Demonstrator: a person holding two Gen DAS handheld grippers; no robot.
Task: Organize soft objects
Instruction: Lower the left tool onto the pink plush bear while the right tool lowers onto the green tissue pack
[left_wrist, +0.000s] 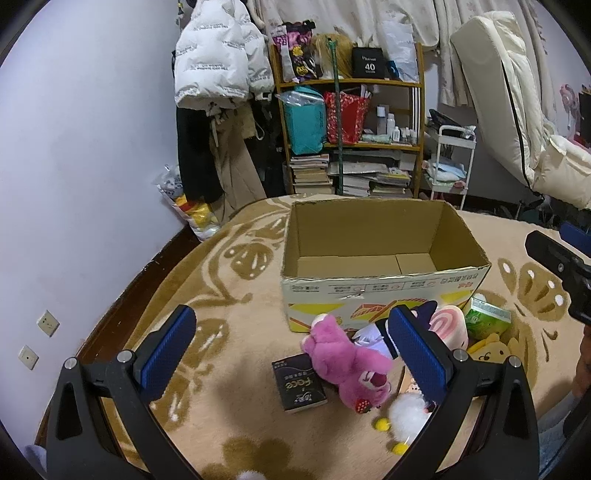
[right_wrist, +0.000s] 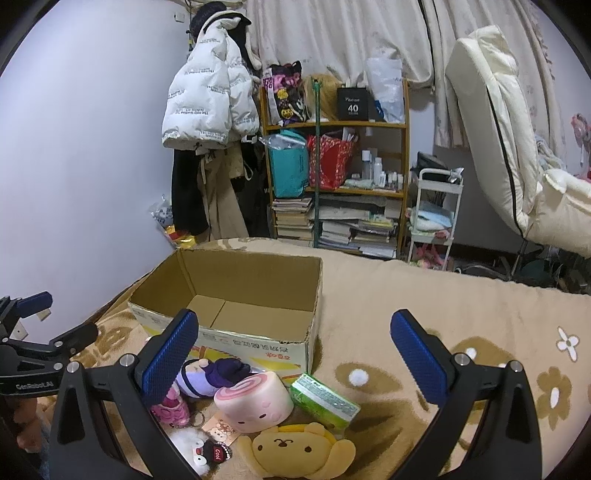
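Plush toys (right_wrist: 291, 448) lie on my beige flower-patterned blanket (right_wrist: 424, 295) beside an open cardboard box (right_wrist: 236, 343); a black pack (left_wrist: 299, 384) reads "face", a shelf box (left_wrist: 369, 62) "40". Left gripper (left_wrist: 291, 350) and right gripper (right_wrist: 291, 350) gape, holding nothing.

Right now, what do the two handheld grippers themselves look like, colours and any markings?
Both match: the left gripper and right gripper have black angular frames with triangular cut-outs, silver round bolts at the joints, and jaws faced with blue dimpled pads. Seen from the side in the right wrist view, the left gripper's black body carries white lettering that looks like "GenRobot.AI". No cables or sleeves show.
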